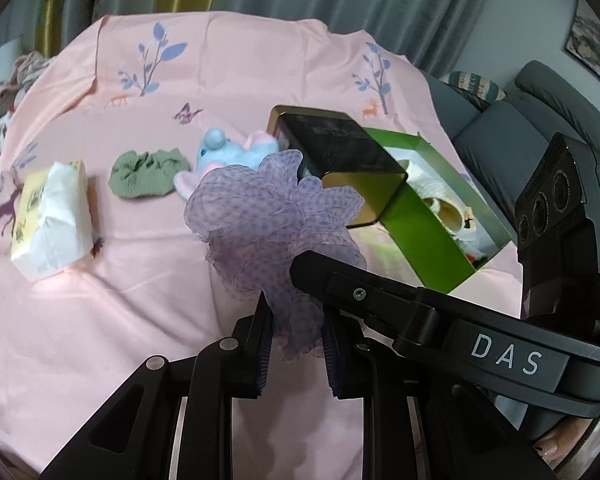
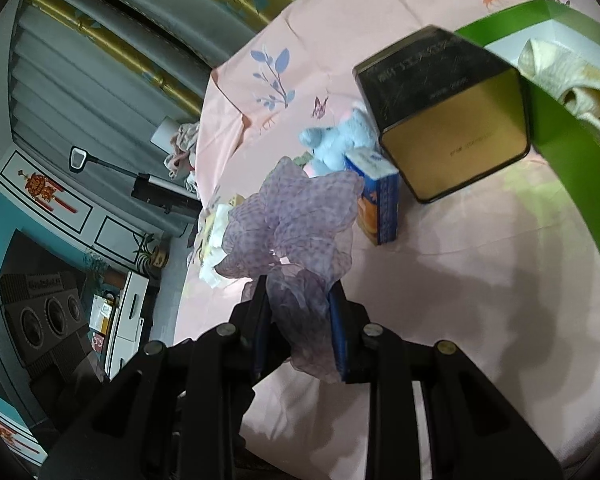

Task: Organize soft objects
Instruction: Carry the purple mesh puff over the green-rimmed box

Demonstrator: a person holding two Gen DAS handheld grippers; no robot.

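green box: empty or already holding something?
Not empty. The open green cardboard box already holds cream and white soft items, seen in both wrist views. How full it is cannot be told.

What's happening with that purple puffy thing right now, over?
Left gripper and right gripper both shut on purple mesh pouf. Pouf off the pink cloth. Black tin stands before green box.

We are looking down along each gripper's fingers, close above the pink cloth (image 1: 100, 300). The left wrist view is facing the dark tin (image 1: 340, 148) from its near side; the right wrist view, rolled sideways, is sharing that tin (image 2: 440, 92).
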